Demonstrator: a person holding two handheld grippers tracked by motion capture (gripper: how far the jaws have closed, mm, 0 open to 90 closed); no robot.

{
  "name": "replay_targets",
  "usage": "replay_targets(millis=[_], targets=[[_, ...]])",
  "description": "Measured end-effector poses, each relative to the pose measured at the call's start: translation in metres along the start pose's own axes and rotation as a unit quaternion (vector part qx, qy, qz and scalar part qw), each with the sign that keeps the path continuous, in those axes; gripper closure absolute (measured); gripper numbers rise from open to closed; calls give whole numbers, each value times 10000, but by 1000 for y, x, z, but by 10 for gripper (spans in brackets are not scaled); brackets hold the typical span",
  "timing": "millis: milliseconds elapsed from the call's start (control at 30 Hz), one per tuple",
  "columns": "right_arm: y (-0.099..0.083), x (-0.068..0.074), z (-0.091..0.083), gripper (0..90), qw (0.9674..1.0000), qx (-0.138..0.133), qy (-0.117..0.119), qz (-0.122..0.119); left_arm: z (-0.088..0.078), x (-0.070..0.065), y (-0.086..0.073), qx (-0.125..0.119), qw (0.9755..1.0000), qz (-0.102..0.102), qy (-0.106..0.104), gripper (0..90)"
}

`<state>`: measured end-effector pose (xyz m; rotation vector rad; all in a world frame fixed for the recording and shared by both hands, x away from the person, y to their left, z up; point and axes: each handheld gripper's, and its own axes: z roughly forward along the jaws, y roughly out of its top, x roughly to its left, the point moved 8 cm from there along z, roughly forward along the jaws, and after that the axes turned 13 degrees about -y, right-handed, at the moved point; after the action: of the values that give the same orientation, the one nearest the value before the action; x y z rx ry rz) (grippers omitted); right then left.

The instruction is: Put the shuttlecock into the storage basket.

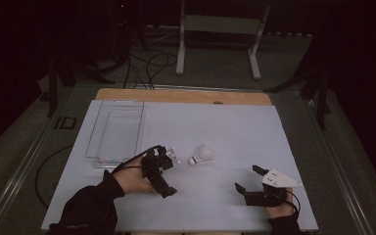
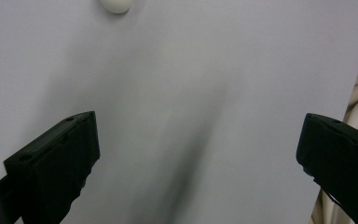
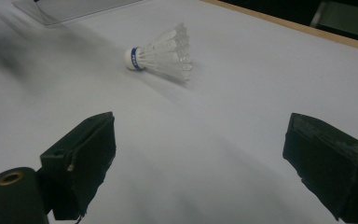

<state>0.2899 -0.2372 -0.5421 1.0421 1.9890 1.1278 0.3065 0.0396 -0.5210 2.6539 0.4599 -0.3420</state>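
1. White shuttlecock (image 1: 201, 155) lies on its side on the pale table (image 1: 235, 132), near the middle, well apart from the clear tray (image 1: 117, 129) at the left.
2. Its cork points toward the left gripper (image 1: 169, 157), feathers away to the right; the long axis runs roughly left-right across the table.
3. Left gripper is released, jaws wide, just beside the cork and the nearer of the two.
4. Right gripper (image 1: 247, 178) is also released, jaws spread; the shuttlecock (image 3: 161, 52) lies ahead of it, farther off.
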Motion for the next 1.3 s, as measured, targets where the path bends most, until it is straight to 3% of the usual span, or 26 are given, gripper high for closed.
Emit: replay_targets(millis=[633,1033,1167,1300], targets=[[0,2,1,91,10000,30,40,-55,7,15,27,118,9999,-95,16,2],[-1,2,1,91,10000,31,37,-47,9,20,40,0,9999,-140,0,2],[-1,2,1,91,10000,33,43,-39,4,24,51,-171,9998,-50,-20,2],[-1,2,1,91,10000,46,56,-35,2,25,58,-173,9998,31,-25,2]])
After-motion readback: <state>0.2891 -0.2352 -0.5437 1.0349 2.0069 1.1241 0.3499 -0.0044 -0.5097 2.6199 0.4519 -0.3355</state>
